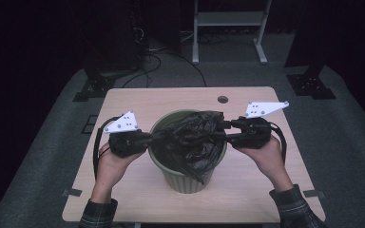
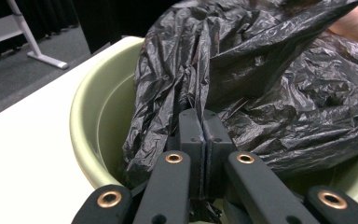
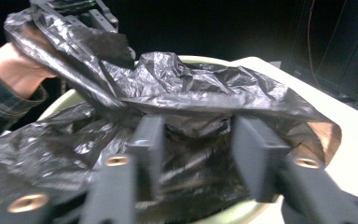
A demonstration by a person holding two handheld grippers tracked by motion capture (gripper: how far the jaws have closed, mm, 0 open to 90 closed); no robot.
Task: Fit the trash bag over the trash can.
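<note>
A pale green bin (image 1: 186, 179) stands in the middle of the wooden table (image 1: 138, 102). A crumpled black plastic bag (image 1: 195, 137) lies bunched in and over its mouth. My left gripper (image 1: 154, 137) comes in level from the left and is shut on a fold of the bag (image 2: 284, 93), its jaws pressed together (image 2: 204, 116) just inside the bin rim (image 2: 81, 116). My right gripper (image 1: 221, 130) comes in from the right. Its jaws (image 3: 198, 126) stand apart, with the bag's edge (image 3: 205, 93) stretched across just beyond them, not pinched. The left gripper (image 3: 74, 9) holds the bag's far corner up.
A round cable hole (image 1: 223, 99) sits near the table's far edge. A white metal stand (image 1: 228, 19) and loose cables (image 1: 147, 52) are on the dark floor beyond. Bare table lies on both sides of the bin and in front of it.
</note>
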